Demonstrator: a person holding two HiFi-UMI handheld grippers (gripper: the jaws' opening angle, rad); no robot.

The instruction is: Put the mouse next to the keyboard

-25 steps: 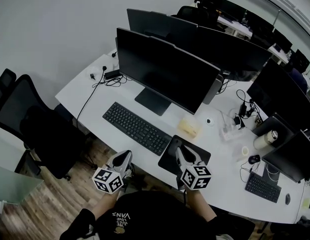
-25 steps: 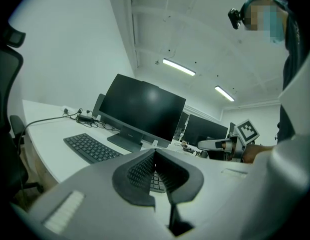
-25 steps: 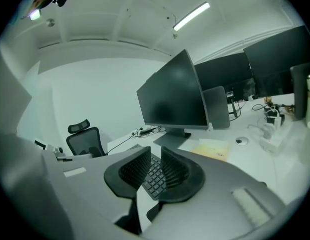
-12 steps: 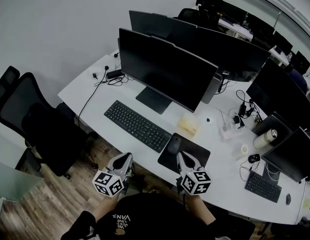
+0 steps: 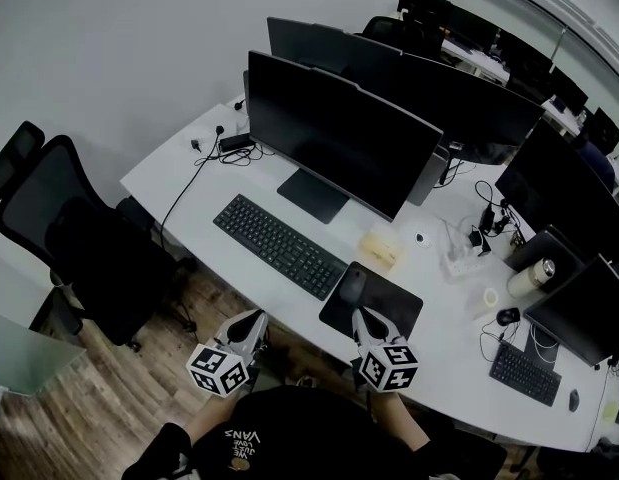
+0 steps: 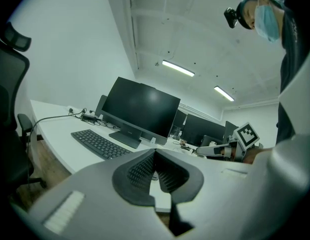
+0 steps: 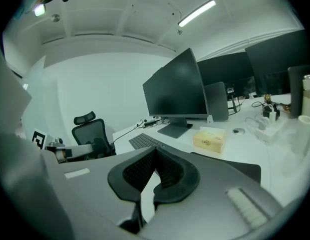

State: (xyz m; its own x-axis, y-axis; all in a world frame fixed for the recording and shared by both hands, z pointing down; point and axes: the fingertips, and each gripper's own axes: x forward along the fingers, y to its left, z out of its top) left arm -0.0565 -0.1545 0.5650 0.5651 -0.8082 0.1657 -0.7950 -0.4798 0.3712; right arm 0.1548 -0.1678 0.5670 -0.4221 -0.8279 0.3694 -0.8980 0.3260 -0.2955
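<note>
A dark mouse (image 5: 350, 286) lies on the left part of a black mouse pad (image 5: 384, 308), just right of the black keyboard (image 5: 279, 246) on the white desk (image 5: 189, 183). My right gripper (image 5: 363, 318) hovers at the pad's near edge, a little short of the mouse, shut with nothing in it. Off the desk's front edge, my left gripper (image 5: 253, 324) is shut and empty too. The keyboard (image 6: 99, 143) shows in the left gripper view beyond the closed left gripper (image 6: 155, 152). The right gripper view has the keyboard (image 7: 143, 141) and mouse pad (image 7: 237, 168); the right gripper (image 7: 156, 151) hides the mouse.
A large monitor (image 5: 339, 133) stands behind the keyboard. A yellowish tissue box (image 5: 381, 249) sits just beyond the pad. Cables and a power strip (image 5: 227, 148) lie at the far left. A black office chair (image 5: 74, 243) stands left of the desk. More desks and screens fill the right.
My right gripper has drawn back from over the mouse toward the near edge of the pad, uncovering the mouse. The left gripper has stayed about where it was.
</note>
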